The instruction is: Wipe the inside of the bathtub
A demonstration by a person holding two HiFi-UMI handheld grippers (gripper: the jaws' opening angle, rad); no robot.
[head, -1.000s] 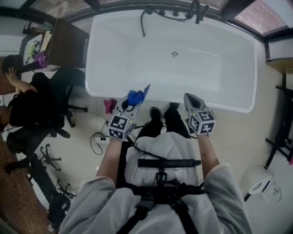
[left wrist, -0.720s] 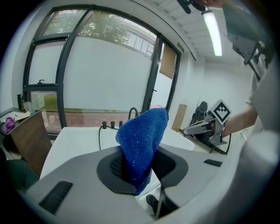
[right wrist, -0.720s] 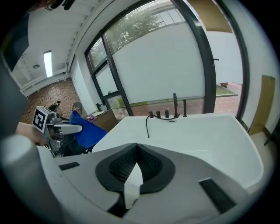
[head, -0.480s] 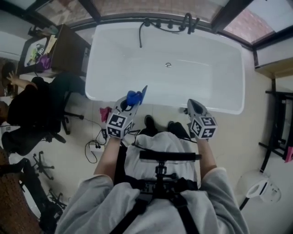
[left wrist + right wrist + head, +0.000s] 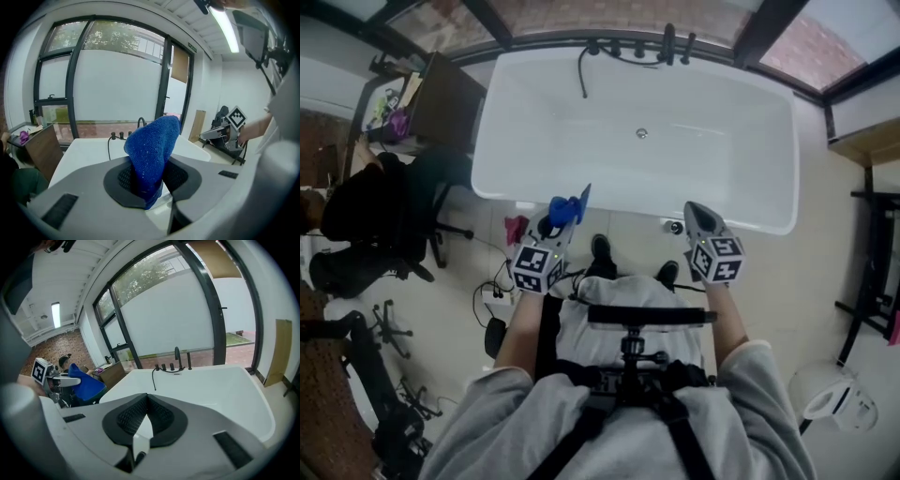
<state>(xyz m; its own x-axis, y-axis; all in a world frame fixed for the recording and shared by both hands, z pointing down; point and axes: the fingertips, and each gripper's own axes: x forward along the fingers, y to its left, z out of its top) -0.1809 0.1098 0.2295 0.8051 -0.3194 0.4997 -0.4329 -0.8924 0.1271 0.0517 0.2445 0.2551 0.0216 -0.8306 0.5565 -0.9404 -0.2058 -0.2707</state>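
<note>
Tiled floor (image 5: 825, 272); white bathtub (image 5: 722, 150) at far side. Left hand-held gripper (image 5: 563, 217): clenched on blue cloth (image 5: 152, 145). Right hand-held gripper (image 5: 694, 214): pressed closed, nothing between.

The pale floor (image 5: 825, 309) carries the white bathtub (image 5: 712, 155); a pink rag (image 5: 517, 228) and black cables (image 5: 492, 295) lie near its front-left corner.
</note>
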